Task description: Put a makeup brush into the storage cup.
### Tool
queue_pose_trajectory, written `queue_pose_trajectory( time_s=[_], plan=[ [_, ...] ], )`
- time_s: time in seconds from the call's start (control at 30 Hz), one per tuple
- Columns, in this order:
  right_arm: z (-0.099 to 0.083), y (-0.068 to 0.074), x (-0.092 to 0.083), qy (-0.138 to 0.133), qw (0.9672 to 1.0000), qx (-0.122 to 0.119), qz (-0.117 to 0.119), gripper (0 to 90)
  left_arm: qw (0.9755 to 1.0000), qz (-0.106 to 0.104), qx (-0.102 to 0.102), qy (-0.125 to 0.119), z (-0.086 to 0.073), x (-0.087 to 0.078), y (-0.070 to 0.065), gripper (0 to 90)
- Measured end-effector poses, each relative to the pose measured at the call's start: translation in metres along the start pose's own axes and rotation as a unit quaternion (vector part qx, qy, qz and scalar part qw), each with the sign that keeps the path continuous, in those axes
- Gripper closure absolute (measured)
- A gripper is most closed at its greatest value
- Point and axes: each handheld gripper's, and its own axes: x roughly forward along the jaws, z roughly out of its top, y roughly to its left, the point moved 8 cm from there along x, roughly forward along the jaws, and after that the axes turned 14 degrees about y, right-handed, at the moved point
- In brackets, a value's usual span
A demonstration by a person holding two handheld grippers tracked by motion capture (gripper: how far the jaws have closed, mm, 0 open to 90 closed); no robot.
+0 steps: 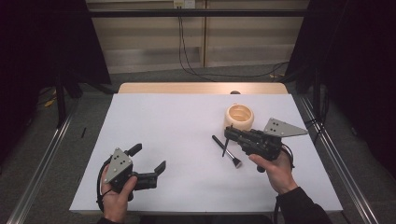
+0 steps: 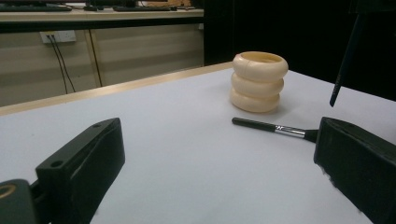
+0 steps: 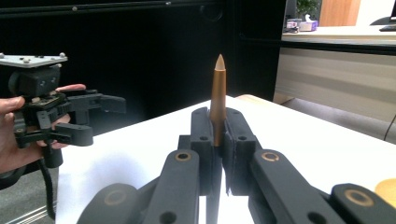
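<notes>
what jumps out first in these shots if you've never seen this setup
The right gripper, right of centre on the white table, is clamped on a thin stick that stands upright between its jaws. Just behind it sits a cream ribbed holder, with a black brush lying flat in front. Near the table's front left, the left gripper is held with its jaws wide open and nothing between them.

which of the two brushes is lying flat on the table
The black brush with the silver ferrule, lying flat beside the cream ringed holder. The other, the brown-handled brush, is clamped upright in the right gripper.
</notes>
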Motion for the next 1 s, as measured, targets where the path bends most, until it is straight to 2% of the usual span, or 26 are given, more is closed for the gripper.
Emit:
queue_pose_trajectory(
  time_s=[0.13, 0.23, 0.43, 0.7, 0.8, 0.9, 1.0],
  plan=[
    [0.003, -0.005, -0.005, -0.004, 0.9999, -0.001, -0.009, 83.9, 0.9999, -0.007, -0.009, -0.007, -0.004, -0.002, 0.003, 1.9],
    [0.005, -0.01, -0.007, -0.009, 0.9999, -0.001, -0.014, 83.9, 0.9999, -0.003, -0.011, -0.008, -0.006, -0.003, 0.005, 1.8],
    [0.009, -0.02, -0.013, -0.003, 0.9996, -0.005, -0.028, 83.9, 0.9999, -0.002, -0.009, -0.006, -0.009, -0.002, 0.005, 1.8],
    [0.015, -0.037, -0.02, -0.003, 0.9991, -0.003, -0.043, 83.9, 0.9998, -0.004, -0.015, -0.008, -0.01, -0.004, 0.005, 1.7],
    [0.017, -0.044, -0.021, 0.0, 0.9986, 0.001, -0.052, 83.9, 0.9997, -0.006, -0.024, -0.005, -0.011, -0.004, 0.005, 1.8],
    [0.021, -0.05, -0.021, 0.0, 0.9983, -0.001, -0.058, 83.9, 0.9998, 0.001, -0.017, -0.005, -0.011, -0.005, 0.005, 1.6],
    [0.025, -0.054, -0.021, 0.001, 0.9982, -0.001, -0.059, 83.9, 0.9999, -0.002, -0.013, -0.004, -0.012, -0.004, 0.004, 1.6]
  ],
)
